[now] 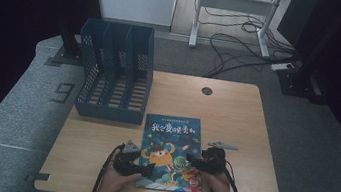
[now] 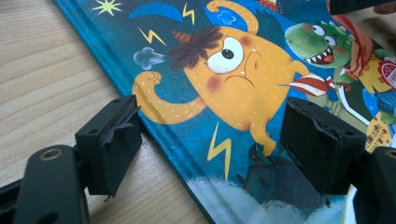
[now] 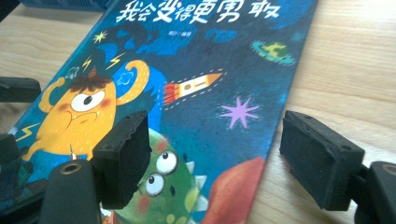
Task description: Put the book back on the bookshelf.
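Observation:
A blue picture book (image 1: 170, 149) with an orange monster on its cover lies flat on the wooden table (image 1: 235, 120), near the front edge. My left gripper (image 1: 141, 165) is open at the book's left edge: one jaw over the table, the other over the cover (image 2: 243, 79). My right gripper (image 1: 197, 161) is open at the book's right edge, straddling it, with one jaw above the cover (image 3: 196, 93) and one above bare wood. Neither gripper holds anything.
A blue three-slot file rack (image 1: 116, 73) stands at the table's back left, just behind the book. A round cable hole (image 1: 206, 90) sits near the back edge. Cables and a desk frame (image 1: 235, 14) lie on the floor beyond.

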A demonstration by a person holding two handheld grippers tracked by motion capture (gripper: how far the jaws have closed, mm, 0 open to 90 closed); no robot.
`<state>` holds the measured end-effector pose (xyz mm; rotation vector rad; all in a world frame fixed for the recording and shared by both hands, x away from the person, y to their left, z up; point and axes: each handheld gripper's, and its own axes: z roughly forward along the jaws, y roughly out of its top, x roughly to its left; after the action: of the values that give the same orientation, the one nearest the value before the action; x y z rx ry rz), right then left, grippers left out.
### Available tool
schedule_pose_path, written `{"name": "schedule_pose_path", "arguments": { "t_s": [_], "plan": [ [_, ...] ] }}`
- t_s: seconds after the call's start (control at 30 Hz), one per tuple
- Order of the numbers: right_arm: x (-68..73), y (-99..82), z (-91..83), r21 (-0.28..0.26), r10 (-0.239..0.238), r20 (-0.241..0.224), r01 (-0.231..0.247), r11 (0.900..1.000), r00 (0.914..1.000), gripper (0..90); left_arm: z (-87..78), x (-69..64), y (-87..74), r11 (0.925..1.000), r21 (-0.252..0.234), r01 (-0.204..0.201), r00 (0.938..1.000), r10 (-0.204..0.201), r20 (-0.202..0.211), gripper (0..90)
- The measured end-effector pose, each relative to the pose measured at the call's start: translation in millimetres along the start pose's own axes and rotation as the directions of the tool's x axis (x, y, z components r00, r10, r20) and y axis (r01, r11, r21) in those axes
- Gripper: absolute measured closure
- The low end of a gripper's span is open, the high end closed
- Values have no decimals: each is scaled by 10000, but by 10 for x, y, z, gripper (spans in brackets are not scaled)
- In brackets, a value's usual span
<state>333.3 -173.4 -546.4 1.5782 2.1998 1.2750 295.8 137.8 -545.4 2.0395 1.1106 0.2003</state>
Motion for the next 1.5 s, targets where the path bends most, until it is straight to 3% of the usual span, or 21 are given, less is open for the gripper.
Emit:
{"name": "schedule_pose_path", "arguments": {
  "t_s": [0.13,0.3,0.47,0.57,0.7,0.9,1.13,1.23,1.27,1.3,1.37,1.47,1.5],
  "plan": [
    [30,1,23,27,-2,140,2,10000,9999,231,0,2,-1,10000,-8,9,10000,-9,10,203],
    [8,9,9,22,635,-129,-635,9980,9979,217,0,2,-2,10000,-30,43,10000,-43,11,203],
    [-66,27,-32,150,1784,-899,-1778,9840,9798,204,-6,20,-1,9995,-95,290,9995,-288,148,202],
    [-104,34,-69,177,2100,-1294,-2095,9776,9691,206,-11,34,-3,9994,-101,328,9993,-327,187,203],
    [-136,57,-133,37,2514,-1875,-2553,9669,9495,212,-12,33,-4,9995,-99,306,9994,-305,153,202],
    [-186,88,-231,-74,2992,-2874,-3145,9492,9099,224,-14,40,-5,9994,-120,323,9993,-321,209,202],
    [-250,89,-260,167,3390,-3518,-3562,9343,8725,247,-16,48,-6,9993,-130,355,9991,-351,251,203],
    [-261,89,-270,223,3465,-3690,-3645,9309,8624,278,-15,47,-7,9993,-144,358,9990,-354,255,204],
    [-262,86,-258,478,3501,-3990,-3620,9309,8475,318,-16,48,-6,9993,-134,361,9990,-358,269,204],
    [-239,80,-225,813,3574,-4430,-3602,9293,8222,305,-18,53,-6,9991,-145,399,9988,-394,298,202],
    [-139,76,-171,612,3298,-3969,-3338,9406,8565,313,-19,55,-7,9992,-146,380,9988,-376,299,207],
    [-53,81,-104,206,2374,-2837,-2416,9702,9291,313,-20,56,-8,9993,-138,359,9989,-354,303,208],
    [-49,79,-84,81,2165,-2611,-2221,9750,9407,317,-20,56,-8,9993,-139,361,9989,-356,305,208]
  ]
}}
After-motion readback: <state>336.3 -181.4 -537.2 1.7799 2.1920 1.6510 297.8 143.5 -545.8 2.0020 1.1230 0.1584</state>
